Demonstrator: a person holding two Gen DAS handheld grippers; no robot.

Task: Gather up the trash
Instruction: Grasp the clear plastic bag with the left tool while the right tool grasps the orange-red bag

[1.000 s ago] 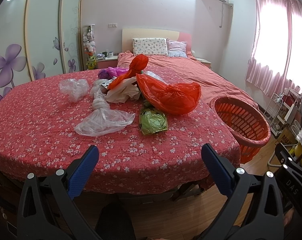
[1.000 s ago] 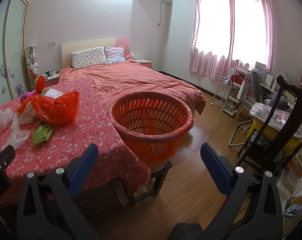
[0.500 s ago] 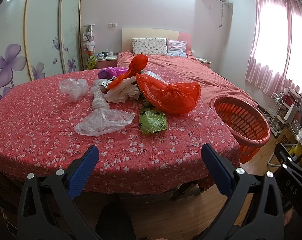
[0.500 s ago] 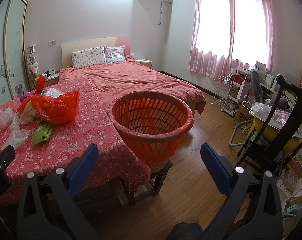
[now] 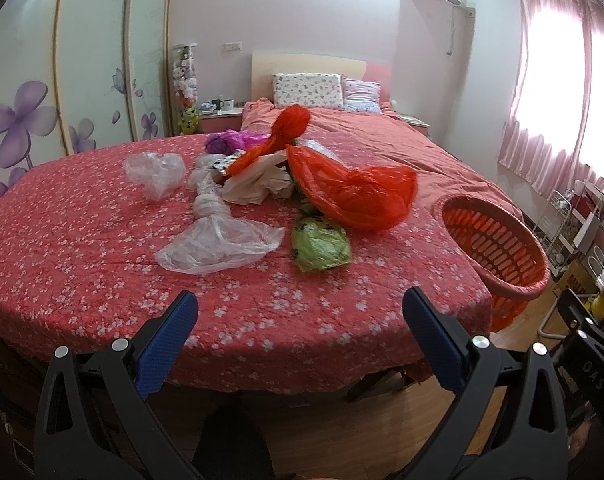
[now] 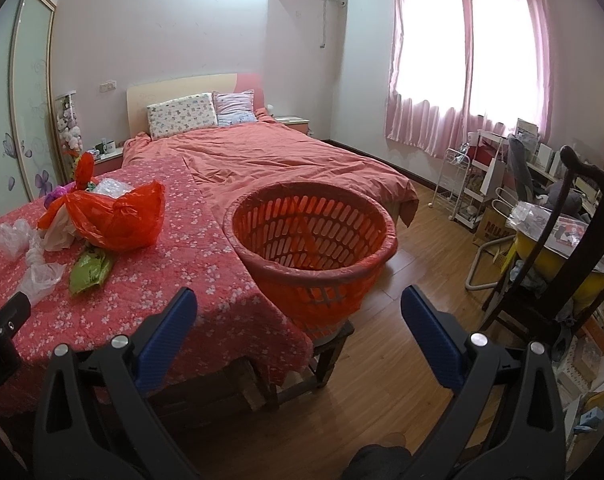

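Trash lies on a table with a red flowered cloth [image 5: 82, 248]: a red plastic bag [image 5: 354, 192], a green wrapper [image 5: 320, 248], a clear bag [image 5: 218, 244], a crumpled clear bag [image 5: 156, 170], a beige bag [image 5: 258, 184] and a purple bag [image 5: 226, 142]. An orange basket [image 6: 310, 248] stands on a stool at the table's right edge; it also shows in the left wrist view [image 5: 494, 248]. My left gripper [image 5: 302, 332] is open and empty before the table's near edge. My right gripper [image 6: 298, 328] is open and empty, in front of the basket.
A bed with a red cover [image 6: 282, 160] lies behind the table. A dark chair [image 6: 574, 248], a yellow tub [image 6: 558, 256] and a white rack [image 6: 458, 184] stand at the right. A wardrobe with flower doors [image 5: 62, 80] is at the left. Wooden floor [image 6: 414, 344] lies right of the basket.
The left wrist view has tilted slightly, so the table and trash sit a little lower in it. The right gripper has hardly moved. Both grippers stay open.
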